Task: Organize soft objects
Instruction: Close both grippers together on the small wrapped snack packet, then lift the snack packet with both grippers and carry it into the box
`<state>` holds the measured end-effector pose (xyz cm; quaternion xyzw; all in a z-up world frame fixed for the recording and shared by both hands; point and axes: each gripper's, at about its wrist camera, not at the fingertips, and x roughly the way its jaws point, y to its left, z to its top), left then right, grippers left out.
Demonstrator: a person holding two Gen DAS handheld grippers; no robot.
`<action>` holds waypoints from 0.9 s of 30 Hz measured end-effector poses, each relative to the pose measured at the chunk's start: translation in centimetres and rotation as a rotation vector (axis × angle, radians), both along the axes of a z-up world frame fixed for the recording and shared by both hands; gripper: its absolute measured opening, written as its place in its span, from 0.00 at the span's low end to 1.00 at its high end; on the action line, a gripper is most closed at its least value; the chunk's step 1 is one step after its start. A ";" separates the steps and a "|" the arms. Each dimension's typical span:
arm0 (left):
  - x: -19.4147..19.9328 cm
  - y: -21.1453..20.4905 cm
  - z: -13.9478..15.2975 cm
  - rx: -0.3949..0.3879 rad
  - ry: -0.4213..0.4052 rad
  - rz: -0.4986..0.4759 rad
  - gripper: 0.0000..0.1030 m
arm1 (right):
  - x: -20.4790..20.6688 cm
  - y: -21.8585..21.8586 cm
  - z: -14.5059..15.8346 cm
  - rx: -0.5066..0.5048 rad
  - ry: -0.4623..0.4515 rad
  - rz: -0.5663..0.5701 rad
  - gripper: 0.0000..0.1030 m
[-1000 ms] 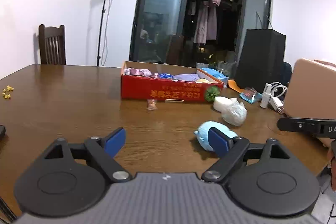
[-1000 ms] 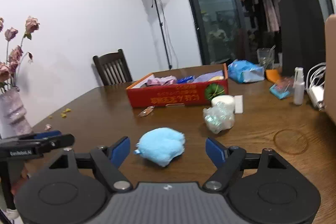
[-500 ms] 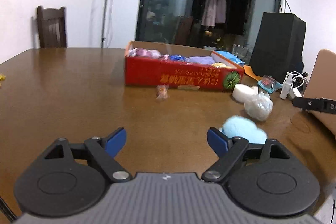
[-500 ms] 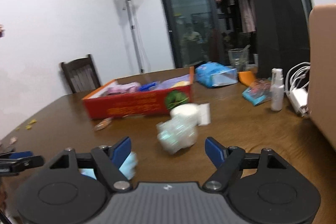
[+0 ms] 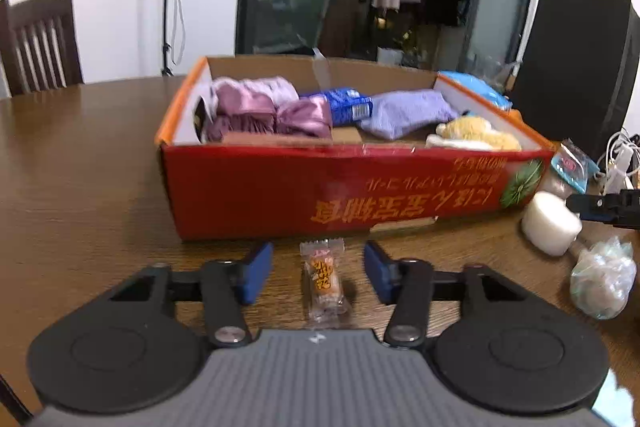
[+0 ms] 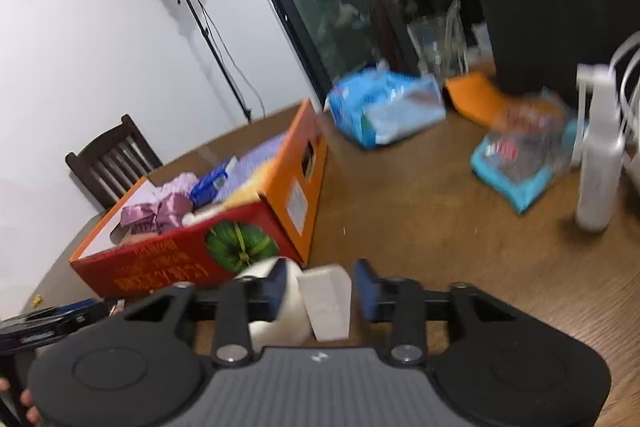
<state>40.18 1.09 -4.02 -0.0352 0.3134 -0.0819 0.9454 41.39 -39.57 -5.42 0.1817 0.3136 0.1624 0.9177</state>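
Note:
A red cardboard box (image 5: 340, 187) holds pink satin cloth (image 5: 256, 107), a blue packet (image 5: 348, 105), a lilac cloth (image 5: 408, 111) and a yellow plush (image 5: 472, 135). In front of it lies a wrapped candy (image 5: 322, 279), and my left gripper (image 5: 317, 277) straddles it. Its jaws are closing and the pads stand clear of the wrapper. My right gripper (image 6: 321, 291) is at the box's (image 6: 192, 251) right corner, jaws closing around a white paper roll (image 6: 324, 299). The left pad overlaps the roll; a slim gap shows at the right pad.
A clear crumpled plastic bundle (image 5: 604, 285) lies right of the white roll (image 5: 550, 227). Behind are a blue pack (image 6: 384, 107), a blue-edged bag (image 6: 520, 163), a white spray bottle (image 6: 600, 155) and cables. A dark chair (image 5: 36, 43) stands at the far left.
Both grippers moved forward to the box and their jaws narrowed. The left now straddles the candy, the right the white roll. The blue plush has dropped out of view.

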 end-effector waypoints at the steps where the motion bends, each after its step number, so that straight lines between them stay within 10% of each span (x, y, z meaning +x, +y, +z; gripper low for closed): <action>1: 0.1 0.3 -0.1 -0.021 0.005 -0.001 0.35 | 0.1 -0.4 -0.3 0.035 0.003 0.003 0.22; 3: 0.2 0.8 -0.3 -0.061 0.021 -0.039 0.16 | 0.2 -1.0 -0.6 0.086 0.010 0.004 0.19; 19: -0.1 1.2 -0.2 -0.116 0.030 -0.047 0.13 | -1.0 -2.5 -0.2 0.141 -0.025 -0.068 0.18; 27: -11.4 0.5 2.2 -0.223 -0.017 -0.012 0.13 | -8.9 -0.5 2.3 0.002 -0.104 0.009 0.18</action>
